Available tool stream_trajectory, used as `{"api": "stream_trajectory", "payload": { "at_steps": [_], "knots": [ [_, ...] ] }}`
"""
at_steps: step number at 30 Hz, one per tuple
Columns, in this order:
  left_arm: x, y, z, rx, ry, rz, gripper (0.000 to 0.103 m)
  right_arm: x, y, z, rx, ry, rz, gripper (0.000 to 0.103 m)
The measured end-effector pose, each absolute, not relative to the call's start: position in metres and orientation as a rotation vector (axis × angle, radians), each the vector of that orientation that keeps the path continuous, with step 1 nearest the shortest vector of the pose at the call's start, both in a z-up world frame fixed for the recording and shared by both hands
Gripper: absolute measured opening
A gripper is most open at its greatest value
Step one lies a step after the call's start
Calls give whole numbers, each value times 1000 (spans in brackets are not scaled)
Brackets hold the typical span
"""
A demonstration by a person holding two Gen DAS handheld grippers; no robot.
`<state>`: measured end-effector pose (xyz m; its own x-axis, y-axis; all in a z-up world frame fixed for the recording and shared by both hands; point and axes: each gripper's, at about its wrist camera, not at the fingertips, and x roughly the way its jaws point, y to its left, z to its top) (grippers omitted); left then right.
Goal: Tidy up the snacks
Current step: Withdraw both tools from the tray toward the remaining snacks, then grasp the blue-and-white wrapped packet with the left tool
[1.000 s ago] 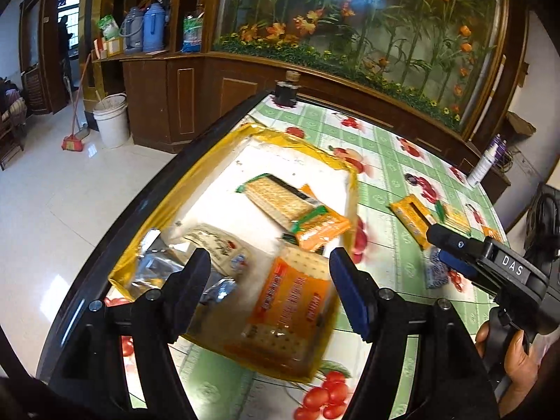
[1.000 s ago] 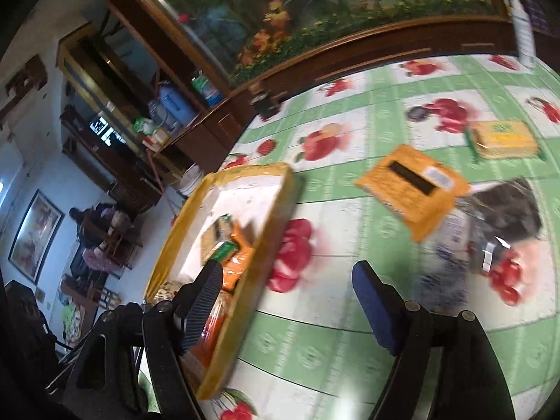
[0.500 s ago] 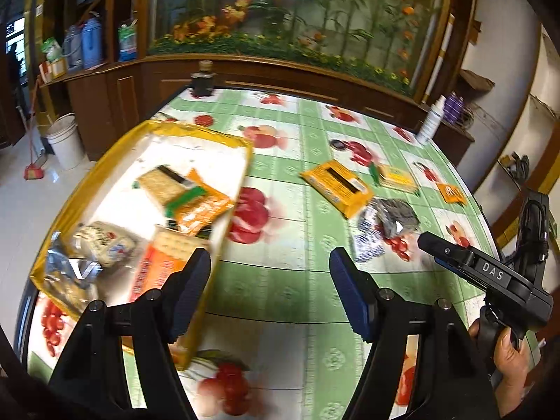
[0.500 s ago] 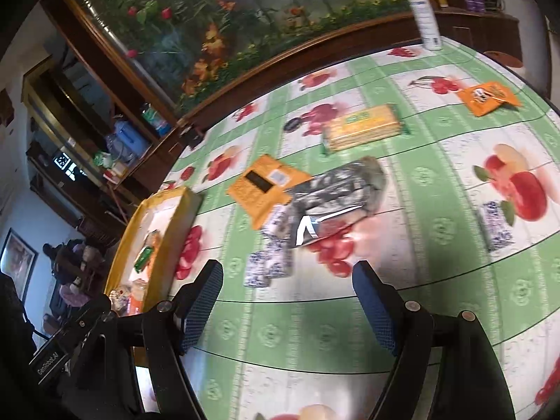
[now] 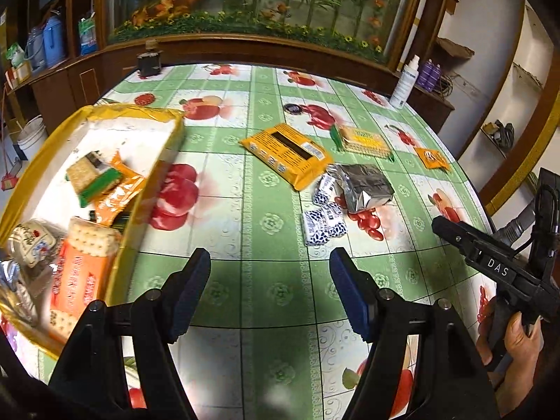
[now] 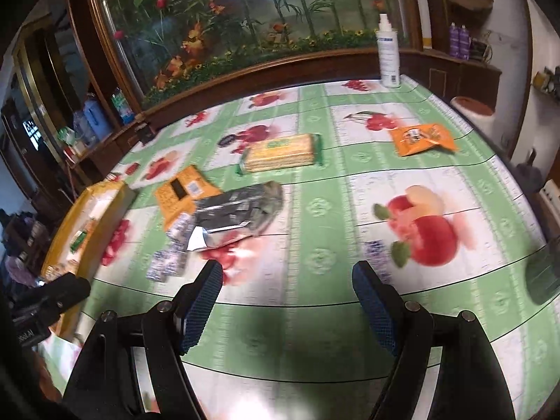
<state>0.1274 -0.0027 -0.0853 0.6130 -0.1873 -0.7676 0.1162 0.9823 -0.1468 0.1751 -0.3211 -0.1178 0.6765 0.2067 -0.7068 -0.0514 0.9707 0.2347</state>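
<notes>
A yellow-rimmed tray [image 5: 33, 155] at the left holds several snack packs, among them an orange cracker pack [image 5: 78, 273]. Loose on the fruit-print tablecloth lie a yellow pack [image 5: 285, 154], a silver foil bag [image 5: 364, 183], small blue-and-white candies [image 5: 322, 225], a green-ended cracker pack [image 5: 364, 140] and a small orange packet [image 5: 432, 157]. My left gripper [image 5: 270, 273] hangs open over bare cloth, nearer than the candies. My right gripper [image 6: 287, 280] is open too, with the foil bag [image 6: 238, 210] ahead on its left and one blue-and-white candy [image 6: 374, 250] by its right finger.
A white spray bottle [image 6: 387, 52] stands at the table's far edge, a dark jar [image 5: 148, 61] at the far left corner. A wooden cabinet with a flower-painted glass panel runs behind the table. A hand holds the right gripper's handle [image 5: 518, 332].
Both grippers swung right, away from the tray and over the open tablecloth. The loose snacks came into view ahead of them. Neither gripper took hold of anything.
</notes>
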Motion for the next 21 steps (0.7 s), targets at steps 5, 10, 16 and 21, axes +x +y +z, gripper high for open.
{"api": "stream_trajectory", "payload": {
  "at_steps": [5,10,16,21],
  "knots": [
    [139,-17,-100,-49,924,-214,70,176,-345,-125,114,817,63,78],
    [150,-24,-110,-43,949,-230,70,183,-370,-133,108,826,17,78],
    [161,-32,-113,-45,947,-250,70,192,-375,-135,114,837,60,78],
    [167,-41,-118,-11,937,-251,70,198,-354,-140,50,854,91,61]
  ]
}}
